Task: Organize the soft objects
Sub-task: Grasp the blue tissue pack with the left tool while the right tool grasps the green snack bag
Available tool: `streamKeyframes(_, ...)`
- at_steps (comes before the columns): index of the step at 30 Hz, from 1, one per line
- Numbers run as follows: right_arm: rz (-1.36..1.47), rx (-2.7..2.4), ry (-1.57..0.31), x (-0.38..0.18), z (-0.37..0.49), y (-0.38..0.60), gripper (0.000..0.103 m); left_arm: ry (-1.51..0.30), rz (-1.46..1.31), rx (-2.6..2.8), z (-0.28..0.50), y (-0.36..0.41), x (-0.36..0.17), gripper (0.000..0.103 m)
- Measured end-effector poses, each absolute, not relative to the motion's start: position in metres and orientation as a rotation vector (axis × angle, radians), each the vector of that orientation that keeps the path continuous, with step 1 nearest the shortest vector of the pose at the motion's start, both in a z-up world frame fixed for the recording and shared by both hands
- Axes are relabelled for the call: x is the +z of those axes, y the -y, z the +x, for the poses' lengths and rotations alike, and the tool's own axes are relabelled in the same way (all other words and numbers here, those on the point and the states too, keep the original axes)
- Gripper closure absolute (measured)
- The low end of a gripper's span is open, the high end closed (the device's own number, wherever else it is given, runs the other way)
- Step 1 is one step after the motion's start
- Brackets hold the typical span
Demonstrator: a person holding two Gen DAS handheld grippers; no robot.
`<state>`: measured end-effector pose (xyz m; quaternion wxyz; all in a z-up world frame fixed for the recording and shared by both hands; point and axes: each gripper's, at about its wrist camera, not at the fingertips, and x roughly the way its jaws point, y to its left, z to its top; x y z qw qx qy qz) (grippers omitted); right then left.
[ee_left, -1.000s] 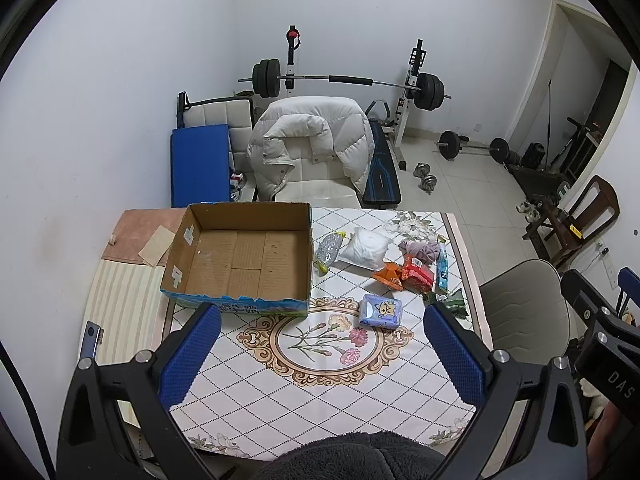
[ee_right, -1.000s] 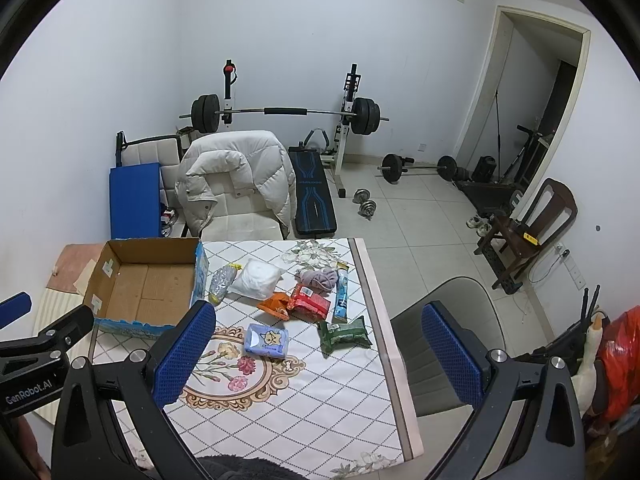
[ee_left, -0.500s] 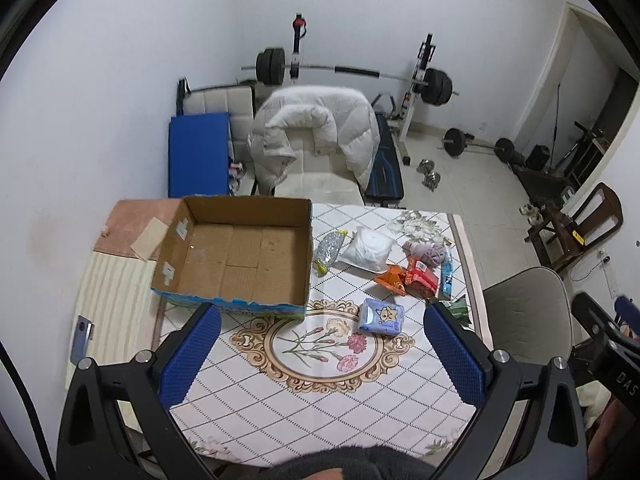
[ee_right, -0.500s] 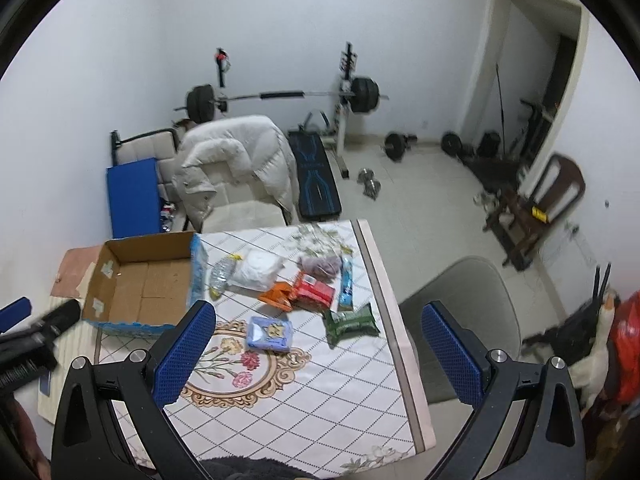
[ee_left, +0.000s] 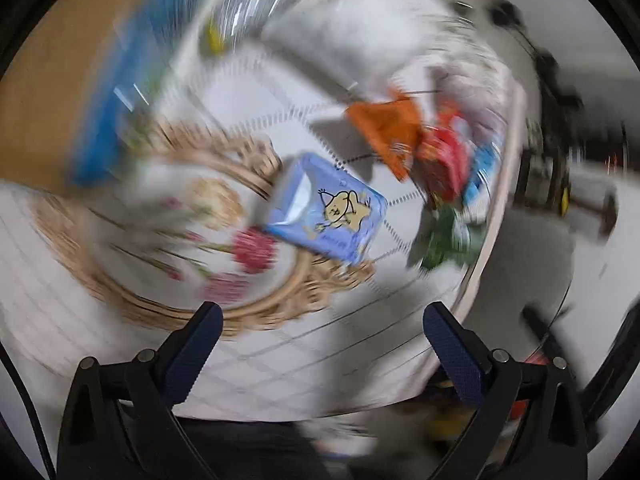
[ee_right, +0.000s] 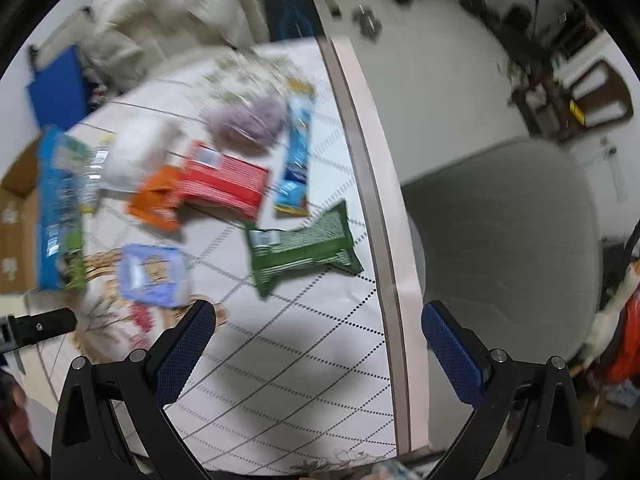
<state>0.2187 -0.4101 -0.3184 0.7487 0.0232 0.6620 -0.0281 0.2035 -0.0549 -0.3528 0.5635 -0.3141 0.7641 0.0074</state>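
Both views are motion-blurred. A light blue tissue pack (ee_left: 326,206) with a cartoon print lies on the patterned tablecloth, ahead of my open, empty left gripper (ee_left: 320,316); it also shows in the right wrist view (ee_right: 154,276). My right gripper (ee_right: 318,316) is open and empty above the table, with a green packet (ee_right: 302,246) just ahead. Beyond lie a red packet (ee_right: 224,184), an orange packet (ee_right: 158,200), a blue packet (ee_right: 296,148), a purple soft bundle (ee_right: 248,120) and a white bag (ee_right: 136,156).
An open cardboard box with a blue side (ee_right: 56,208) stands at the table's left; it also shows in the left wrist view (ee_left: 112,92). The table's right edge (ee_right: 376,200) borders a grey chair (ee_right: 500,240). A white jacket (ee_right: 168,12) hangs over a chair behind the table.
Both grippers have dropped fast toward the table from high above it. The left one now hangs close over the tissue pack, the right one over the green packet. Both stay open.
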Motion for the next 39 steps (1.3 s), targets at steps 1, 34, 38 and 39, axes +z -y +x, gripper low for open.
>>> streamKeyframes(1, 0.063, -0.068, -1.480, -0.334, 0.216, 0.416, 0.000, -1.816, -0.818, 0.052, 0.207, 0.055, -0.366, 0.001)
streamKeyframes(34, 0.016, -0.073, -1.918, -0.458, 0.200, 0.410, 0.032, -1.820, -0.361, 0.158, 0.184, 0.068, -0.325, 0.001)
streamKeyframes(38, -0.066, -0.086, -1.839, -0.438, 0.197, 0.406, 0.021, -1.816, -0.241, 0.126, 0.183, 0.070, -0.344, 0.001)
streamKeyframes(39, -0.061, -0.092, -1.825, -0.435, 0.198, 0.406, 0.021, -1.821, -0.219, 0.107, 0.187, 0.075, -0.347, 0.001)
